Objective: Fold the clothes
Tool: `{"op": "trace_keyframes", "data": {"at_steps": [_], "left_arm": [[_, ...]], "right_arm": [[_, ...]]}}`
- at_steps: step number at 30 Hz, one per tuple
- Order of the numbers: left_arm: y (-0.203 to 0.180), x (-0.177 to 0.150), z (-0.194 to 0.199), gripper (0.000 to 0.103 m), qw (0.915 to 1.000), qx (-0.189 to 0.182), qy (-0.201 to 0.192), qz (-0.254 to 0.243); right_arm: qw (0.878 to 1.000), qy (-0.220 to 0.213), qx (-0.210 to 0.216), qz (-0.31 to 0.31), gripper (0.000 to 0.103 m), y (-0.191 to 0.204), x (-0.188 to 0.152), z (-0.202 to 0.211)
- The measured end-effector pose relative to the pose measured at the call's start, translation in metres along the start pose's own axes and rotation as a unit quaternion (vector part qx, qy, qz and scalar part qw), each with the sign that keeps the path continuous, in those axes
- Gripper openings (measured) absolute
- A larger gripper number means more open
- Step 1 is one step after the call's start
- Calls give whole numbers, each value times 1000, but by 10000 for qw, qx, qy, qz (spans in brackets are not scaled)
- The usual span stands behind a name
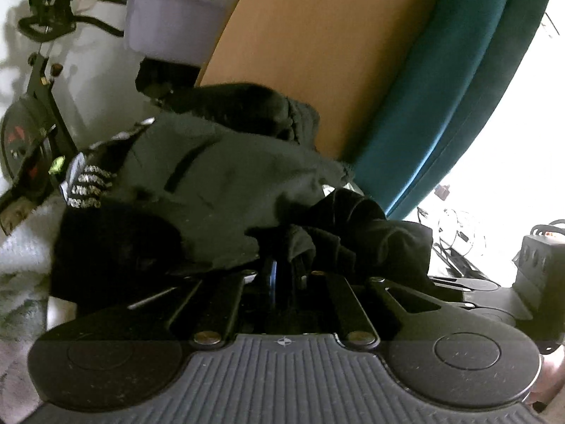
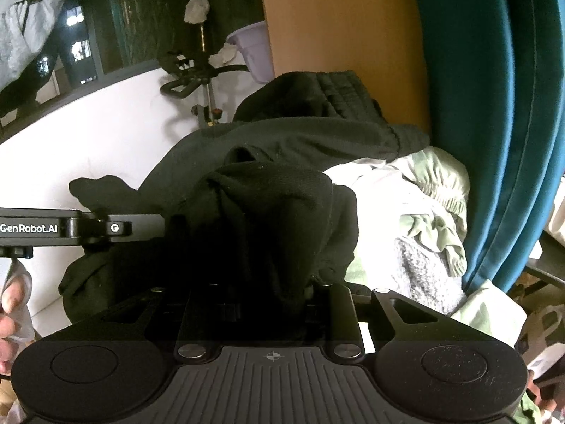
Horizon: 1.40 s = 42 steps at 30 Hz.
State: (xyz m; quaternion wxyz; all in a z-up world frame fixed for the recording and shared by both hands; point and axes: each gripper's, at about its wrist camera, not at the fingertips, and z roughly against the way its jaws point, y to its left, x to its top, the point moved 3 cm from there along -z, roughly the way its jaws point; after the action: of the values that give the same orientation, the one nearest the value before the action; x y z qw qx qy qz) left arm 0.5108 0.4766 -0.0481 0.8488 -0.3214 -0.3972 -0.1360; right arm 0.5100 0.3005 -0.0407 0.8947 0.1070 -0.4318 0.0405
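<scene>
We find the left gripper (image 1: 282,275) pinched narrow on a fold of the dark garment (image 1: 219,183), the black cloth bunched between its fingers and draped over both linkages. The right gripper (image 2: 273,293) is buried under the same dark garment (image 2: 282,219); cloth covers its fingertips, so we cannot tell how its jaws stand or whether they grip anything.

In the left wrist view, the garment rises as a crumpled heap directly ahead of the tool, a grey-green panel with a dark slit on top and black folds below and to the right. A label with white lettering (image 1: 90,185) shows at its left edge. A white towel-like fabric (image 1: 21,251) lies lower left.

In the right wrist view, the left tool's body (image 2: 67,228), marked "GenRobot.AI", enters from the left and meets the garment's edge; a person's hand (image 2: 12,304) is partly visible below it. Pale green and white clothes (image 2: 430,212) are piled just right of the dark garment.

Behind stand a wooden board (image 1: 317,53), a teal curtain (image 2: 494,106), a lavender tub (image 1: 169,21) and an exercise bike (image 2: 197,74) against a white wall.
</scene>
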Motion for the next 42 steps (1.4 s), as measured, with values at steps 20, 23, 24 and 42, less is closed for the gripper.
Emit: {"op": "trace_keyframes", "data": {"at_steps": [20, 23, 24, 42], "left_arm": [[-9, -1, -3, 8, 9998, -161, 47, 148], [-10, -1, -8, 9, 9999, -99, 115, 13], [-9, -1, -9, 9, 9999, -92, 133, -17], [-43, 26, 42, 82, 9930, -327, -445, -1041]], "right_arm": [[9997, -25, -244, 39, 24, 9, -5, 0], [9995, -21, -295, 71, 24, 11, -5, 0], [9995, -20, -314, 92, 24, 11, -5, -1], [9996, 33, -286, 27, 24, 10, -5, 1]]}}
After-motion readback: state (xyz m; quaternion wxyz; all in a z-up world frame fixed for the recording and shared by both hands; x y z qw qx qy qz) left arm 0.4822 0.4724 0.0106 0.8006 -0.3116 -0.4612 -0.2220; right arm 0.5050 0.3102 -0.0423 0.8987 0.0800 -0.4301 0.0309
